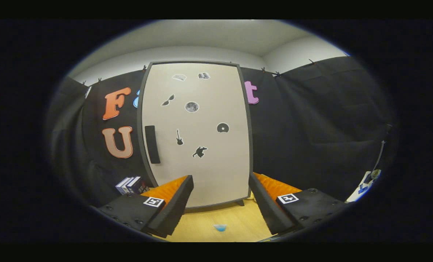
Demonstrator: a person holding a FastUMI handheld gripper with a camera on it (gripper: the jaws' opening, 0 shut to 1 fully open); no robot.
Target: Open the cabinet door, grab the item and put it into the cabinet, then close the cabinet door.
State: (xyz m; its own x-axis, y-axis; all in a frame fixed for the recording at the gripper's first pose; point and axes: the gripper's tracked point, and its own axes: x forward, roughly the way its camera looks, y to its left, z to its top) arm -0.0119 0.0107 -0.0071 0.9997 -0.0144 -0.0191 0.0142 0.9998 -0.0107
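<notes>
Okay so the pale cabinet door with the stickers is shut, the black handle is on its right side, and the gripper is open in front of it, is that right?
Not quite: in the gripper view the black vertical handle sits on the left side of the shut pale sticker-covered cabinet door. The gripper is open, with the door beyond its fingers.

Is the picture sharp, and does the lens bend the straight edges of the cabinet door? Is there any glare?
Gripper view: the cabinet door bulges, its straight edges bowed by the fisheye lens; the stickers look slightly soft; the lighting is even, without glare on the door; the open gripper fingers stand apart before it, holding nothing.
</notes>
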